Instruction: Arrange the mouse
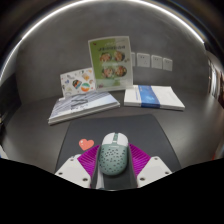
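Gripper view puts a pale grey-green, dotted computer mouse (110, 155) right between my gripper's (110, 172) two white fingers, resting on a dark grey desk mat (150, 130), and I see the magenta pads (149, 160) spread at either side of it, so I read the fingers as open around it rather than pressing. Just beside the mouse on the mat sits a small pink heart-shaped item (87, 144); beyond lie an open white booklet (85, 108), a white book with a blue stripe (152, 96) and an upright green-and-white printed card (110, 62).
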